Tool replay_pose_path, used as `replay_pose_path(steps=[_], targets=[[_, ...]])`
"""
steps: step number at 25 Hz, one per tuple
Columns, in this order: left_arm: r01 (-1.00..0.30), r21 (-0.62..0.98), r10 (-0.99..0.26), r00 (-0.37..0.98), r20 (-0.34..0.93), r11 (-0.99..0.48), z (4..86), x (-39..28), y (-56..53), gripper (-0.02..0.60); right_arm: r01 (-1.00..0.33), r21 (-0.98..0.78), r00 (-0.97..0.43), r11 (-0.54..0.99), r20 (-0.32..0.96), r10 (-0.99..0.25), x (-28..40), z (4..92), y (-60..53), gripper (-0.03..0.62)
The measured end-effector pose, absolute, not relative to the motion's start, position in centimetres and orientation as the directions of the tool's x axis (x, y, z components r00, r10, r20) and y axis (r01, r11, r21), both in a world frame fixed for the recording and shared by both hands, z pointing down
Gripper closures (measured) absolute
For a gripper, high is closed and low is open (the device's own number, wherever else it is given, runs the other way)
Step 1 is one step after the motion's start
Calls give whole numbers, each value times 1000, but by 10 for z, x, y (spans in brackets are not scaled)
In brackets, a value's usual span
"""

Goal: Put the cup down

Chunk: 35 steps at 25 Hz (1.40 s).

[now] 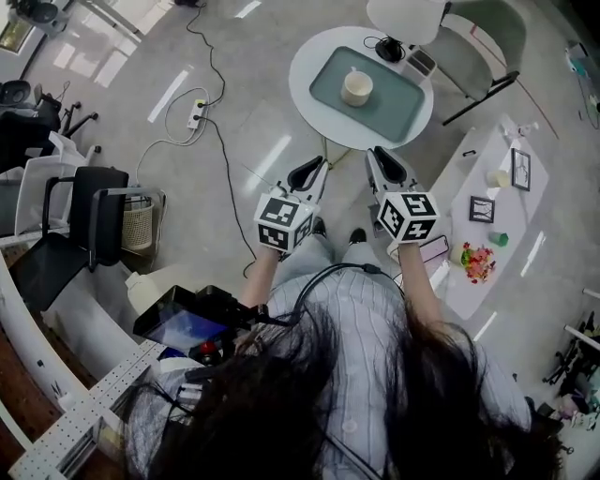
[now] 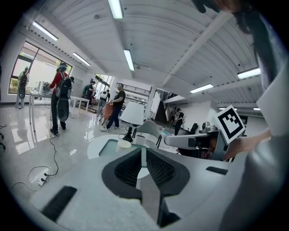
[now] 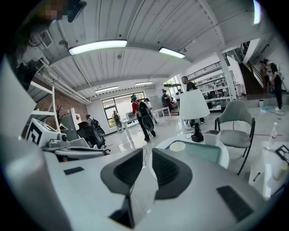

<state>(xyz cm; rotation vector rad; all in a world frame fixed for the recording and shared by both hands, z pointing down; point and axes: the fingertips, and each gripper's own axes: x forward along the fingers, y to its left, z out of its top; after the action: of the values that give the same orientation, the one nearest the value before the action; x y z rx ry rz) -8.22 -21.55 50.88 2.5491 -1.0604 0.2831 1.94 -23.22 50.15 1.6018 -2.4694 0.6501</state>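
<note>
A cream cup (image 1: pixel 356 87) stands upright on a green tray (image 1: pixel 398 108) on a round white table (image 1: pixel 305 89), ahead of me. Nothing is touching it. My left gripper (image 1: pixel 309 172) and right gripper (image 1: pixel 384 165) hover side by side over the floor, short of the table's near edge, both pointing toward it. Both are shut with nothing between the jaws. The left gripper view looks past its shut jaws (image 2: pixel 143 153) to the cup (image 2: pixel 123 145). Beyond the right gripper (image 3: pixel 147 158), that gripper's own view shows the cup (image 3: pixel 177 146) on the tray (image 3: pixel 205 152).
A white lamp (image 1: pixel 405 17) and a grey chair (image 1: pixel 483 47) stand at the table's far side. A low white table (image 1: pixel 469 169) with picture frames and flowers is to the right. Cables and a power strip (image 1: pixel 196 113) lie on the floor at left, beside black chairs (image 1: pixel 66 234). People walk in the background.
</note>
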Motion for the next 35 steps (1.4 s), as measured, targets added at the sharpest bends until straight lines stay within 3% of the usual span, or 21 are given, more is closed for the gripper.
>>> replay_pose_path(steps=[20,35], targets=[[-763,197,-696,644,319,-616,499,31,-72,563,-821,-311,-560,479,278,-780,101,488,-76,522],[-833,165,-759,550,348,-528,506,37,39,563,-748,-348,-653,565,235,-720,110,495,22,523]])
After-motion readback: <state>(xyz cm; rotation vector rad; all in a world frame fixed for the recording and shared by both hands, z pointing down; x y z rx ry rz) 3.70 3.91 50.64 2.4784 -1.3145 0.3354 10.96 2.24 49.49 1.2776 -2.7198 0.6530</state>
